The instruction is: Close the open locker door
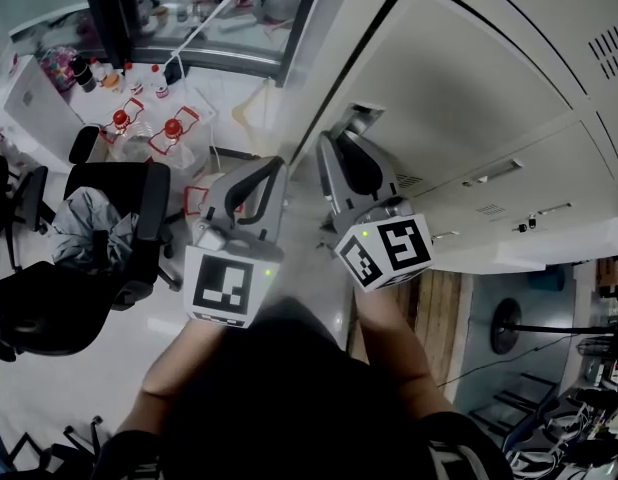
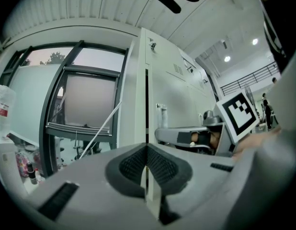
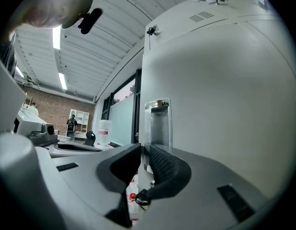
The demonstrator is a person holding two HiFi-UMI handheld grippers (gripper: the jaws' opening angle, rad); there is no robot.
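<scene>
The pale grey locker door [image 1: 459, 78] fills the upper right of the head view, with its recessed handle [image 1: 361, 118] near the free edge. In the right gripper view the door [image 3: 220, 104] rises on the right and the handle [image 3: 157, 121] sits just beyond the jaws. My right gripper [image 3: 142, 152] has a narrow gap, and the door's edge runs in line with it; I cannot see the pads pressing. From above, the right gripper [image 1: 346, 133] reaches the handle. My left gripper [image 1: 272, 168] hangs beside it, left of the door edge, its pads [image 2: 157, 164] together and holding nothing.
Black office chairs [image 1: 109, 218] stand at the left on the pale floor. Clear bottles with red caps [image 1: 144, 123] sit in a crate by the window [image 1: 189, 8]. More locker fronts [image 1: 509, 188] run on the right. A person [image 3: 71, 123] stands far off.
</scene>
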